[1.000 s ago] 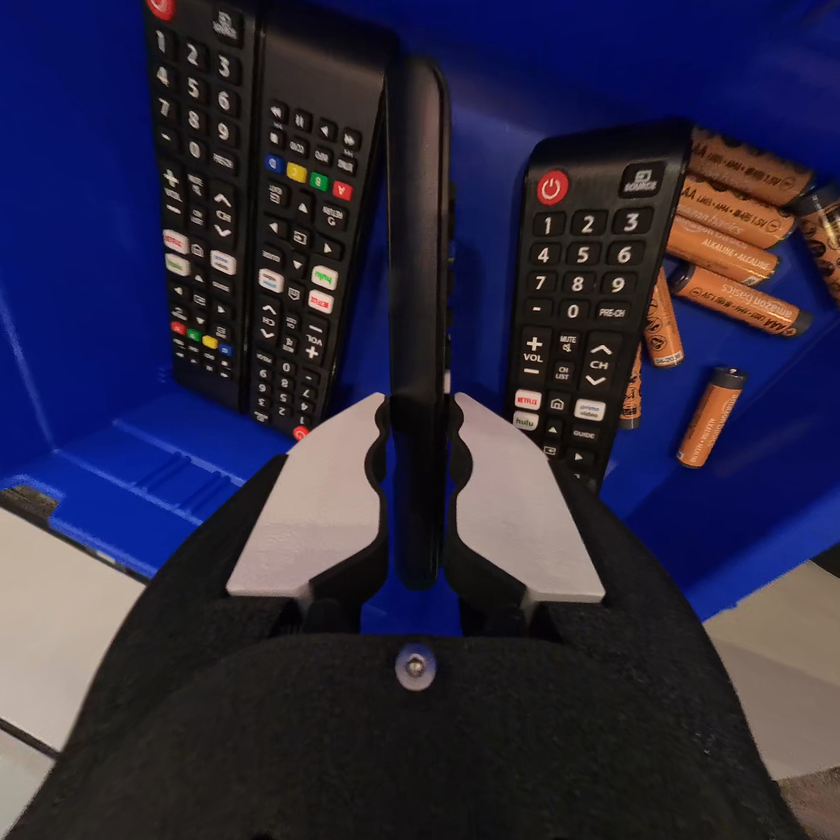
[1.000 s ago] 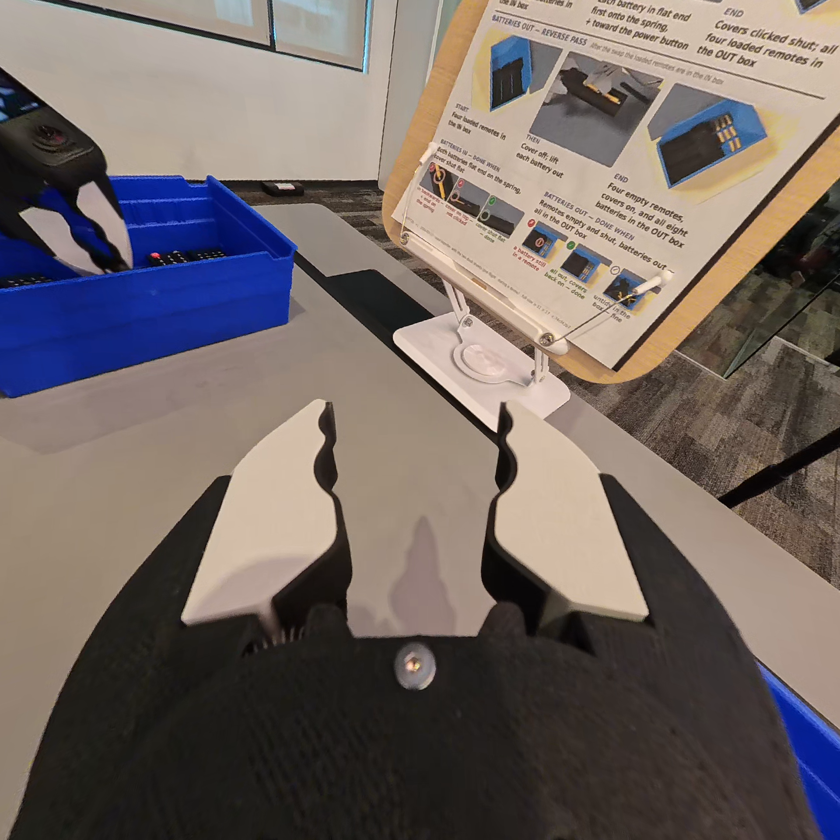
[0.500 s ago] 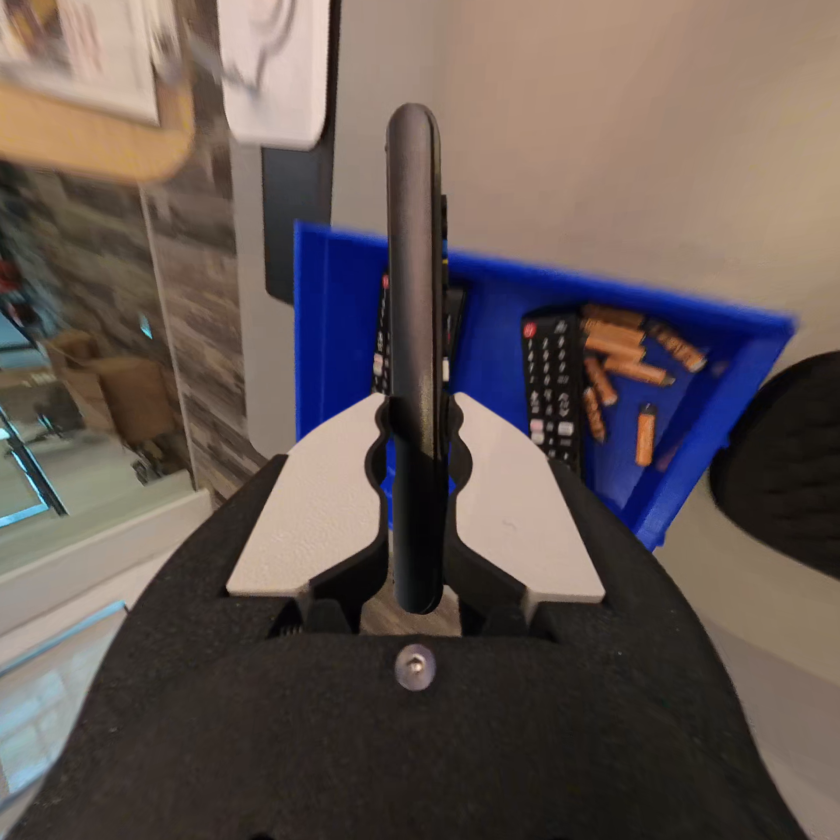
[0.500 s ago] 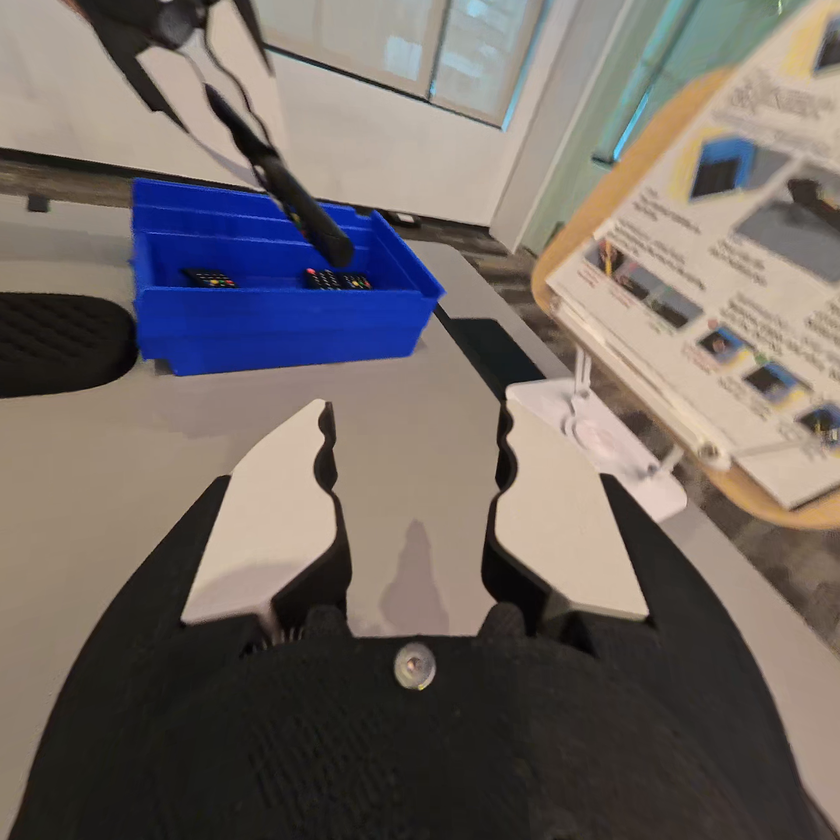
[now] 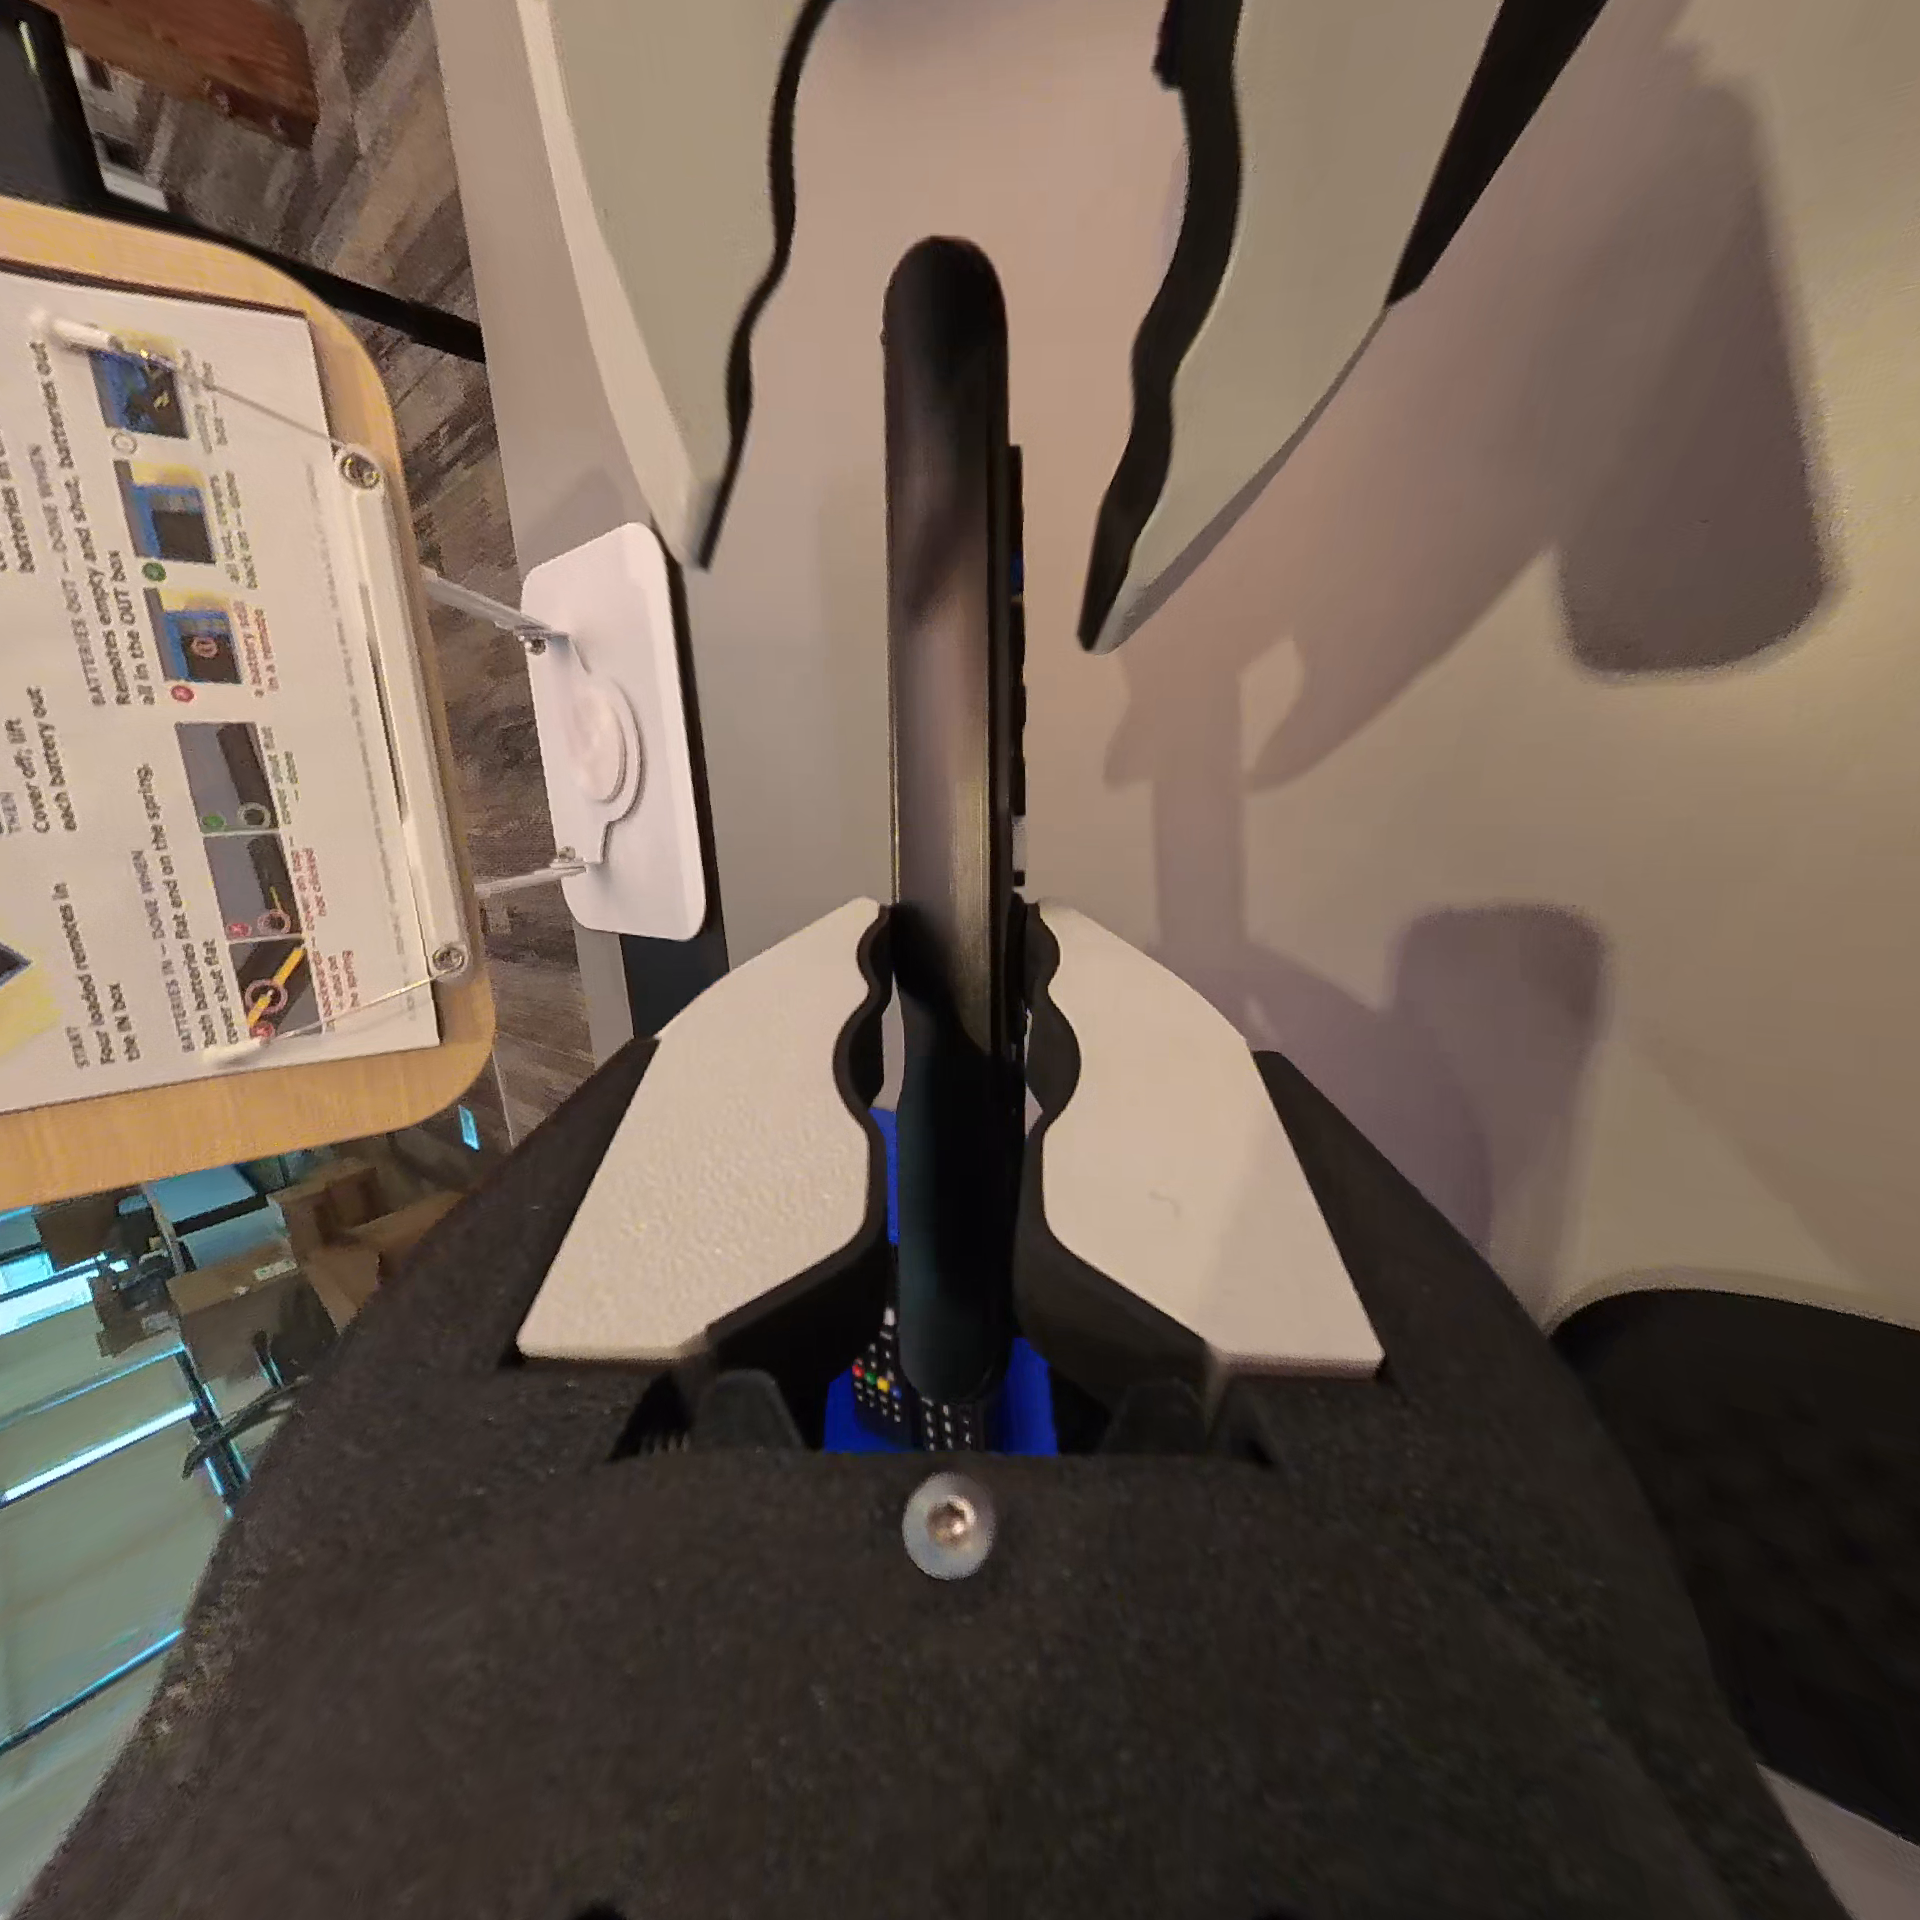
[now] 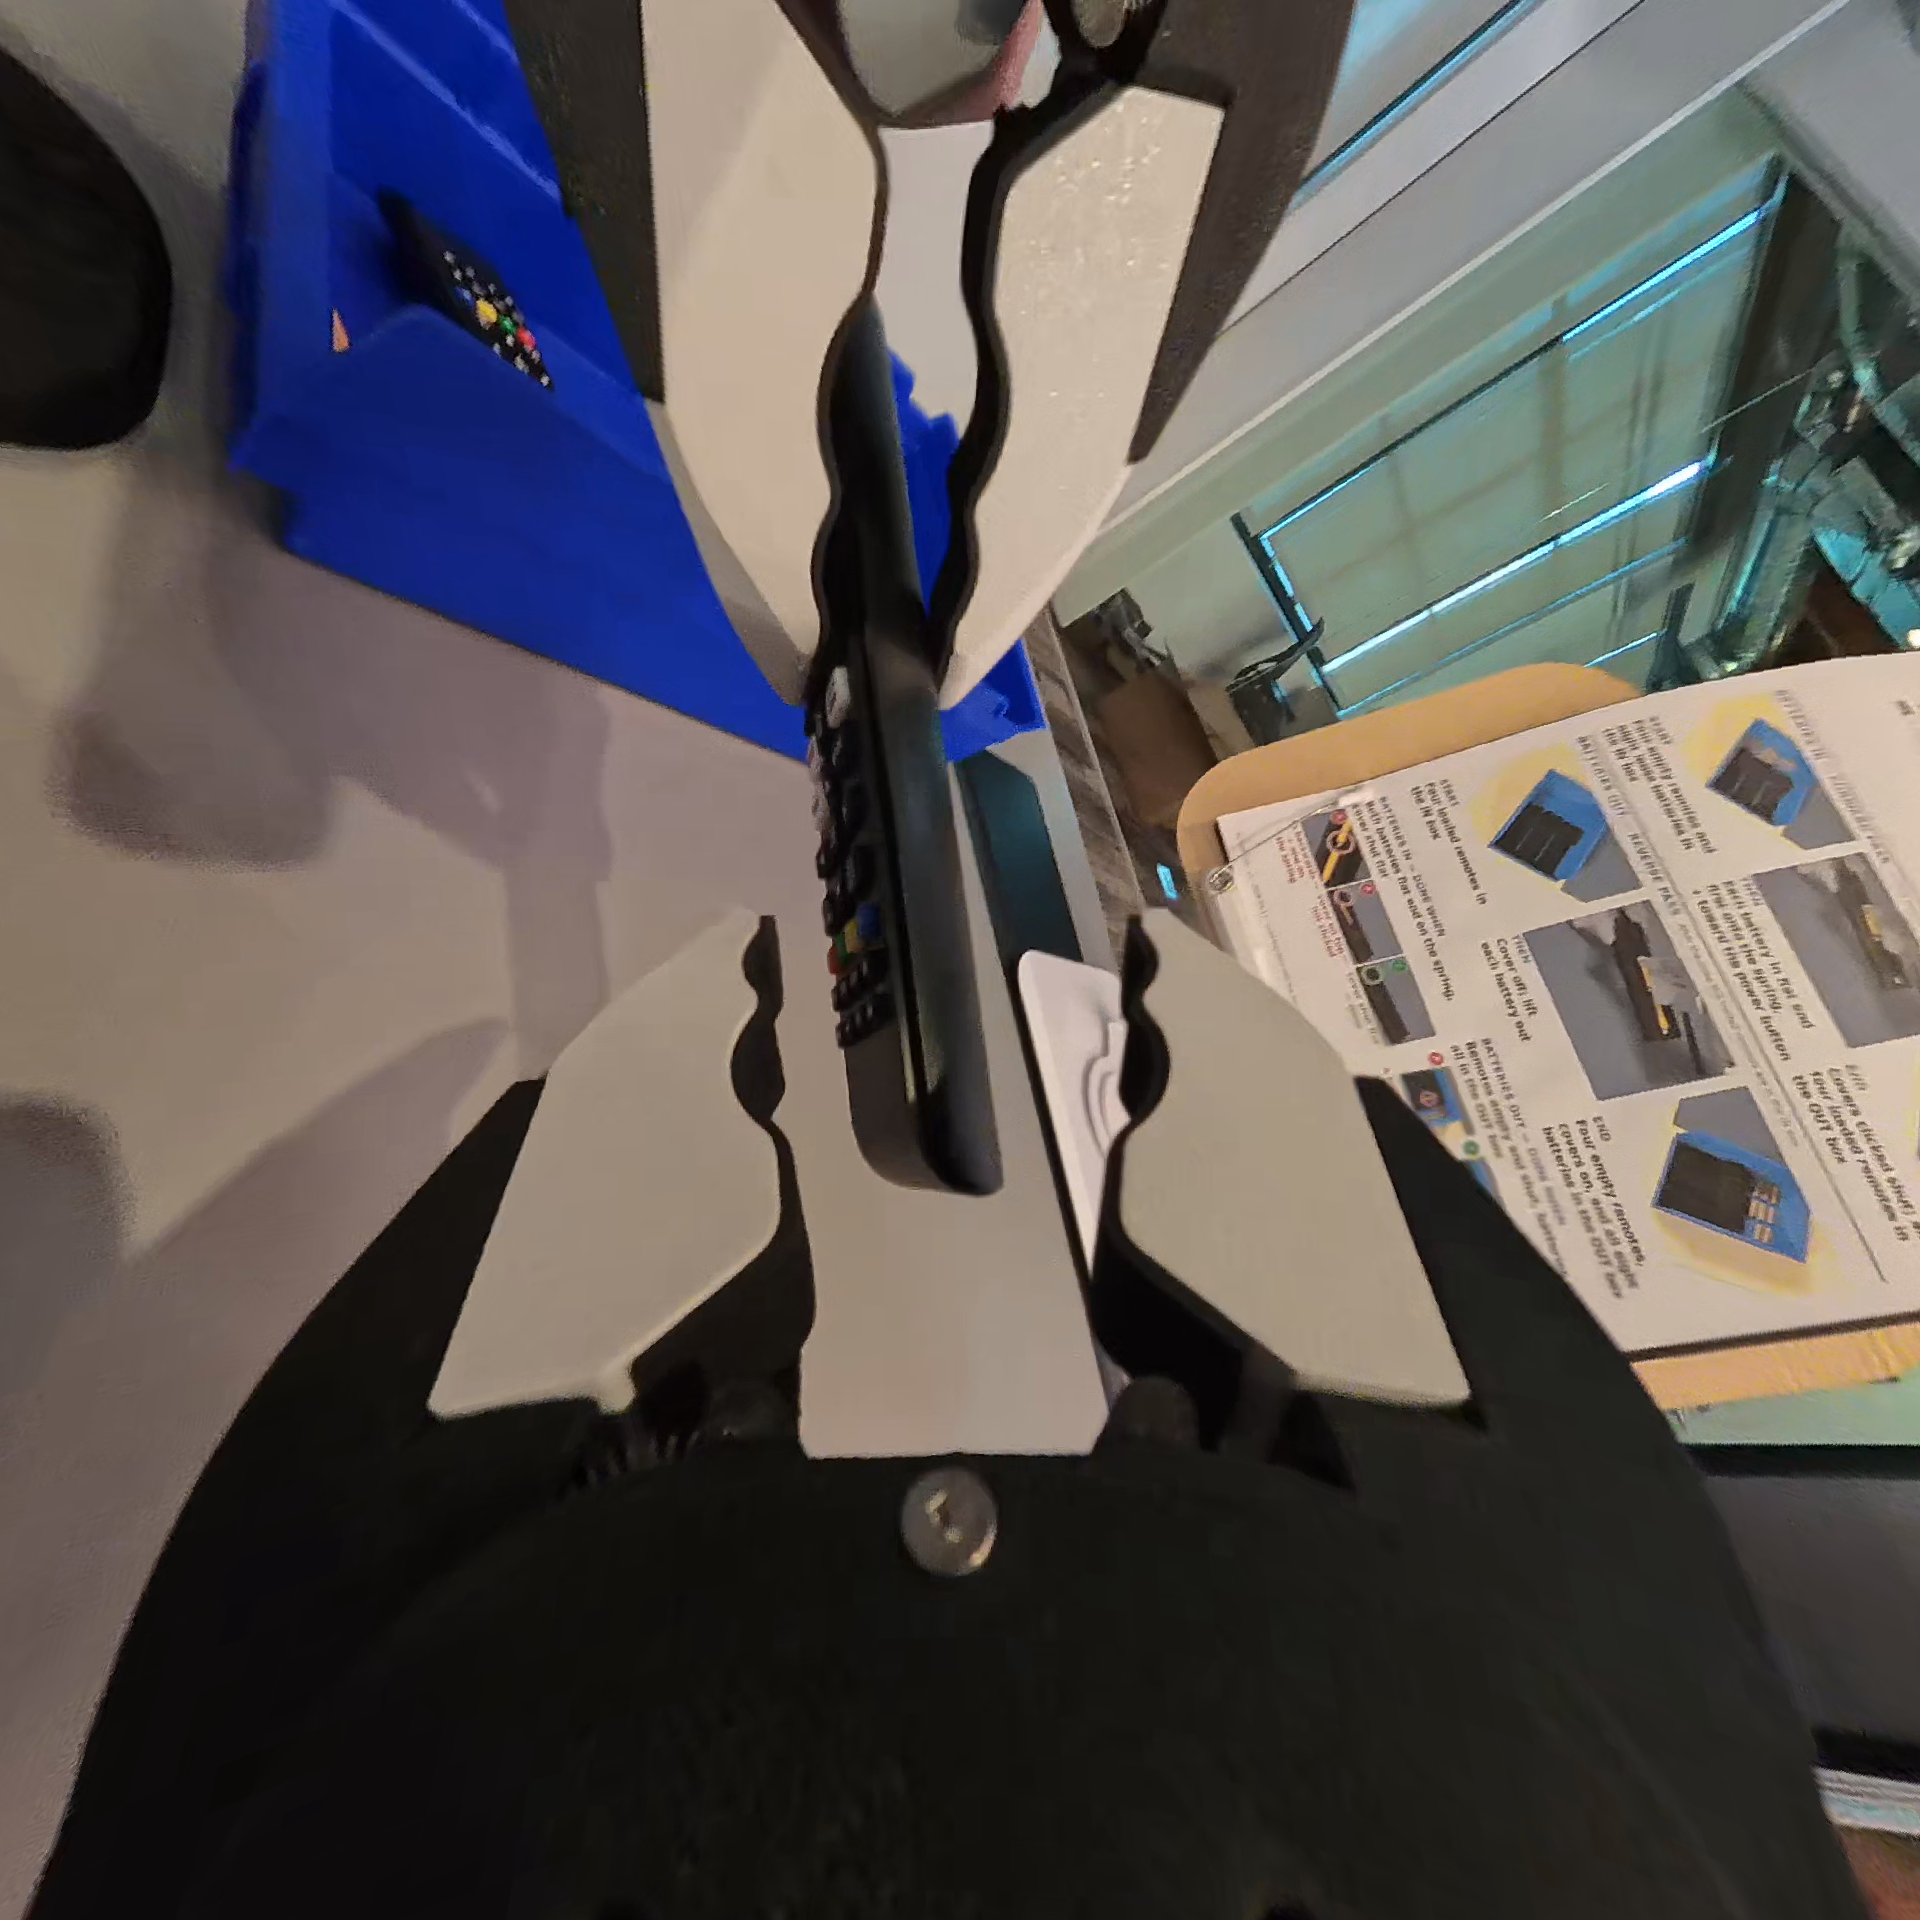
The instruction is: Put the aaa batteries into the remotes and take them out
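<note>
Two grippers: both in view, facing each other over the grey worktop (image 5: 1558, 935)
Left gripper (image 5: 951, 914): jaws closed on a black remote (image 5: 940, 675), which stands edge-on between the pale fingers (image 5: 727, 1143); its far end sticks out well past the fingertips; buttons face the right side of that view
Right gripper (image 6: 951, 940): jaws spread wide, holding nothing; the free end of the remote (image 6: 904, 987) lies in the gap between them, touching neither finger as far as the right wrist view shows
Right gripper seen from the left wrist view (image 5: 914, 561): its two pale fingers hang at either side of the remote's tip, apart from it
Left gripper seen from the right wrist view (image 6: 883, 686): clamped on the remote's far half
Blue bin (image 6: 468, 499): on the worktop behind the left gripper; another remote (image 6: 488, 312) with coloured buttons lies inside it; a small orange tip, perhaps a battery, shows at its left wall, too small to be sure
Instruction sheet (image 6: 1621, 987): on a wooden board held by a white stand (image 5: 623, 727), at the worktop's edge
</note>
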`<state>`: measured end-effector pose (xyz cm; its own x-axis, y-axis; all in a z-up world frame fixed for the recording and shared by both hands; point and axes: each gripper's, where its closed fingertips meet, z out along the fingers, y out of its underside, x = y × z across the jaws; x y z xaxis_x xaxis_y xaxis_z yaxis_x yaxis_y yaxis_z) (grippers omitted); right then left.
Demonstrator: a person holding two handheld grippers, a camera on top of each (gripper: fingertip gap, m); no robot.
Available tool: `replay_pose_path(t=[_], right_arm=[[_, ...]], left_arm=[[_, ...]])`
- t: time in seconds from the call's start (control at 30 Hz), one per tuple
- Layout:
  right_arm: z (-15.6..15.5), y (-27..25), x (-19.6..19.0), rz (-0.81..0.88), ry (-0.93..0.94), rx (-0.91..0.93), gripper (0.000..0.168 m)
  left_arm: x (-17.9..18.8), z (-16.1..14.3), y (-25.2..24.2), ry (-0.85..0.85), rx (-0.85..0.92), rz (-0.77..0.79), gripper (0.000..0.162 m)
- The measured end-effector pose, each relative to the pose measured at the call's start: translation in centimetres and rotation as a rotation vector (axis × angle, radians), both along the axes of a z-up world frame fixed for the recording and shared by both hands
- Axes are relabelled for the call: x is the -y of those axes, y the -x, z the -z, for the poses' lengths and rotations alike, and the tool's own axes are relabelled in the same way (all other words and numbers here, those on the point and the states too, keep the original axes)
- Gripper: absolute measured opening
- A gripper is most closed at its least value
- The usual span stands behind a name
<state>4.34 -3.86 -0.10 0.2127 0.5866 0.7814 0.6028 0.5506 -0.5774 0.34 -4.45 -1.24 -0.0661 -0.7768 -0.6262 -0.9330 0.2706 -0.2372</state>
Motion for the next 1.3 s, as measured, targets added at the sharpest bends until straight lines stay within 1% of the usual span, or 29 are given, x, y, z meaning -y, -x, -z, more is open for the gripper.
replay_pose_path(t=[0.03,0.13,0.2,0.27,0.33,0.37,0.47,0.5,0.53,0.57,0.6,0.7,0.8,0.83,0.9,0.97,1.0,1.03,1.07,1.1,1.17,1.27,1.3], right_arm=[[0.3,-0.1,-0.2,0.007,0.010,0.015,0.059],[1.0,-0.3,-0.6,0.029,0.026,0.043,0.058],[1.8,-0.3,-0.6,0.026,0.035,0.090,0.048],[2.3,-0.5,-0.9,0.050,0.017,0.134,0.030],[1.7,-0.8,-1.5,0.091,-0.027,0.112,0.029],[1.4,-1.2,-2.0,0.123,-0.054,0.103,0.029],[-0.1,-3.1,-3.9,0.248,-0.175,0.074,0.027],[-0.7,-3.9,-4.6,0.291,-0.208,0.056,0.026],[-1.3,-4.6,-5.1,0.329,-0.234,0.033,0.027],[-2.0,-5.3,-5.5,0.363,-0.260,0.006,0.026],[-2.8,-5.9,-5.7,0.392,-0.289,-0.018,0.026],[-5.0,-7.1,-5.5,0.460,-0.408,-0.066,0.026],[-5.9,-7.1,-4.7,0.461,-0.449,-0.105,0.026],[-6.1,-7.0,-4.5,0.461,-0.465,-0.110,0.026],[-6.4,-6.9,-4.1,0.457,-0.513,-0.117,0.026],[-6.7,-6.9,-3.7,0.449,-0.552,-0.129,0.026],[-6.8,-6.8,-3.6,0.446,-0.567,-0.132,0.026],[-6.9,-6.8,-3.5,0.445,-0.579,-0.134,0.026],[-6.8,-6.9,-3.6,0.450,-0.581,-0.130,0.026],[-6.7,-6.9,-3.8,0.455,-0.577,-0.128,0.026],[-6.6,-7.1,-4.0,0.458,-0.571,-0.136,0.026],[-6.7,-7.5,-4.3,0.479,-0.578,-0.132,0.026],[-6.7,-7.5,-4.3,0.484,-0.587,-0.128,0.026]], left_arm=[[0.0,0.1,-0.3,-0.001,-0.002,0.005,0.023],[0.2,0.4,-0.9,0.003,-0.004,0.018,0.023],[0.3,0.3,-1.2,0.002,-0.003,0.028,0.023],[0.3,0.1,-1.6,0.003,0.016,0.032,0.023],[-0.1,-0.4,-1.8,-0.009,0.057,0.016,0.025],[-0.6,-1.1,-1.8,-0.039,0.098,-0.008,0.031],[-2.4,-4.0,-1.1,-0.097,0.298,-0.153,0.064],[-2.9,-5.0,-0.6,-0.089,0.399,-0.220,0.074],[-3.1,-5.8,-0.3,-0.050,0.510,-0.284,0.088],[-3.3,-6.4,-0.1,0.002,0.631,-0.347,0.093],[-3.3,-7.0,0.0,0.063,0.772,-0.405,0.092],[-2.5,-7.4,-1.8,0.346,1.153,-0.455,0.087],[-2.9,-7.2,-3.9,0.515,1.368,-0.474,0.087],[-3.1,-7.8,-4.6,0.558,1.456,-0.451,0.089],[-3.7,-8.9,-5.3,0.646,1.612,-0.436,0.085],[-4.5,-9.7,-5.8,0.680,1.697,-0.417,0.082],[-4.8,-10.0,-6.0,0.680,1.715,-0.408,0.076],[-5.0,-10.3,-6.1,0.665,1.723,-0.394,0.066],[-5.2,-10.8,-6.0,0.644,1.741,-0.375,0.052],[-5.4,-11.3,-5.7,0.615,1.767,-0.368,0.047],[-5.6,-11.7,-5.4,0.568,1.777,-0.371,0.048],[-6.1,-11.5,-4.5,0.512,1.791,-0.432,0.047],[-6.2,-11.5,-4.2,0.517,1.812,-0.447,0.046]])
